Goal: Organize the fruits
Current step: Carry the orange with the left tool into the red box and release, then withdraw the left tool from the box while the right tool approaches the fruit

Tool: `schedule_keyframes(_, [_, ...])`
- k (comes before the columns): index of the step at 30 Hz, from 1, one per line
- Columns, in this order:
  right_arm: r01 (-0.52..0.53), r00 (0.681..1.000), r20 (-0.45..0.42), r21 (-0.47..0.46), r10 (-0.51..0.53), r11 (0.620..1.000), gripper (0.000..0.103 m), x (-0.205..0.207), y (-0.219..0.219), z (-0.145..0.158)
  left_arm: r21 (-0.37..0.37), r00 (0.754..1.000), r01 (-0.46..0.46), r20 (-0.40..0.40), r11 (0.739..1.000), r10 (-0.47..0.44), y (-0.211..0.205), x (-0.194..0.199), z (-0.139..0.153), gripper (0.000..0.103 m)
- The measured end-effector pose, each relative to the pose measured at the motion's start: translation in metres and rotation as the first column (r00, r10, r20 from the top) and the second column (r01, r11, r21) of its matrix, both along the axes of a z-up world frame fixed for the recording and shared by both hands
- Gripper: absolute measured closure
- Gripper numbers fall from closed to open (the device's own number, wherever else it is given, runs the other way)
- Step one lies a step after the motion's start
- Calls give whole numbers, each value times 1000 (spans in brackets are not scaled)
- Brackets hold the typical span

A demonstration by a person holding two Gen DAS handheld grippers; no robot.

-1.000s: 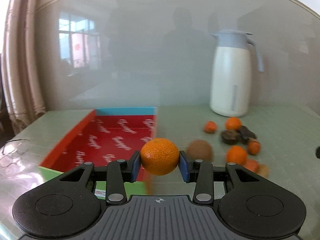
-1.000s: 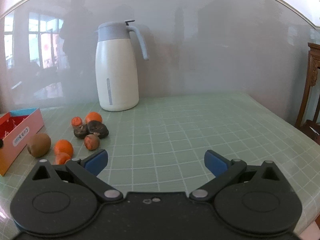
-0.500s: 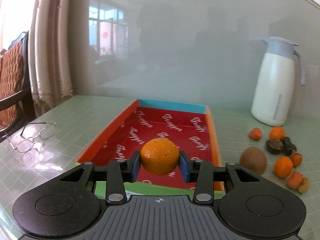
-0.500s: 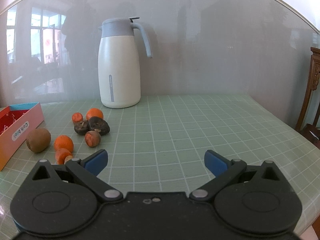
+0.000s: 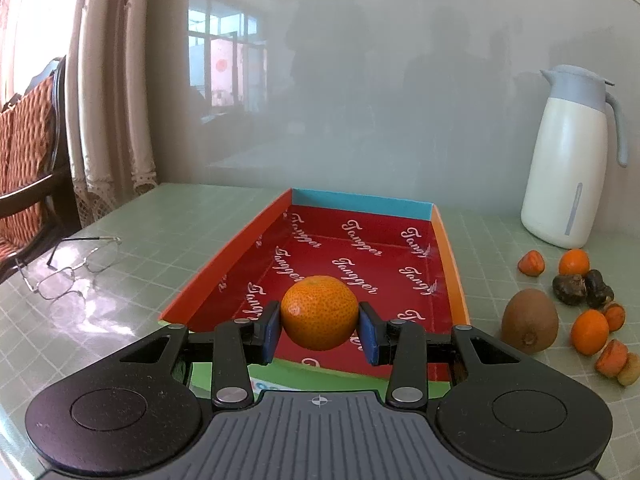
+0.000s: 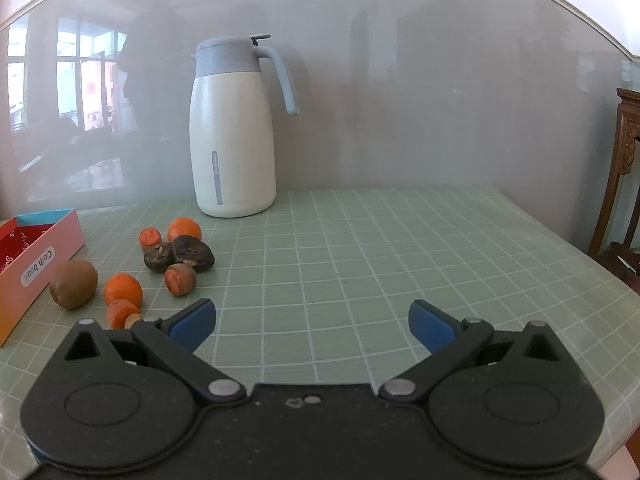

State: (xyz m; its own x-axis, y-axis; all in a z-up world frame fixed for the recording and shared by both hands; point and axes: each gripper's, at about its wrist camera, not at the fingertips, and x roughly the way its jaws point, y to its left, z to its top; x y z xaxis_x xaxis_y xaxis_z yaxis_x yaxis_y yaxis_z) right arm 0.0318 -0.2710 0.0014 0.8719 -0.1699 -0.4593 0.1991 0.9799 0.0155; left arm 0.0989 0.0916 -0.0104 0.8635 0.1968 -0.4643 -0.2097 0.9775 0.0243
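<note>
One tangerine gripped, left tongs, red box

Home dining or living room. Green grid-pattern table against glossy wall; white thermos jug standing at back of it. Left of jug: lace-edged curtains, cushioned wooden chair, eyeglasses. Right of jug: carved wooden chair.

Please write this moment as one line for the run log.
left hand-held gripper: shut on tangerine, above red box | right hand-held gripper: open, holding nothing
</note>
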Motion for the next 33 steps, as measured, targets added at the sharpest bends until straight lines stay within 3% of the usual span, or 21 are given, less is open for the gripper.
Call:
schedule_keyframes(7, [19, 1000, -3, 7, -19, 1000, 0, 0, -6, -1, 3, 1000, 4, -1, 1000, -4, -2, 7, -2, 61])
schedule_keyframes(8, [21, 1000, -4, 8, -21, 1000, 0, 0, -7, -1, 5, 1000, 9, 2, 1000, -9, -4, 6, -2, 51])
schedule_keyframes(9, [23, 1000, -5, 7, -22, 1000, 0, 0, -7, -1, 5, 1000, 11, 5, 1000, -11, -5, 4, -1, 33])
schedule_keyframes(11, [23, 1000, -7, 7, -23, 1000, 0, 1, -8, -2, 16, 1000, 8, 23, 1000, -9, -8, -1, 0, 21])
schedule_keyframes(16, [36, 999, -15, 11, -36, 999, 0, 5, -8, -3, 5, 999, 3, 48, 1000, -3, -6, -14, 6, 19])
schedule_keyframes(20, [87, 996, -4, 35, -87, 996, 0, 7, -20, -2, -2, 995, -29, 92, 1000, 29, 1, -27, 11, 4])
schedule_keyframes(29, [248, 969, -5, 39, -248, 968, 0, 21, -56, -9, -13, 993, -79, 86, 997, 80, 16, -27, 12, 2])
schedule_keyframes(33, [265, 963, -74, 52, -261, 963, 0, 46, -72, -21, -17, 992, -86, 92, 996, 87, 18, -30, 12, 1])
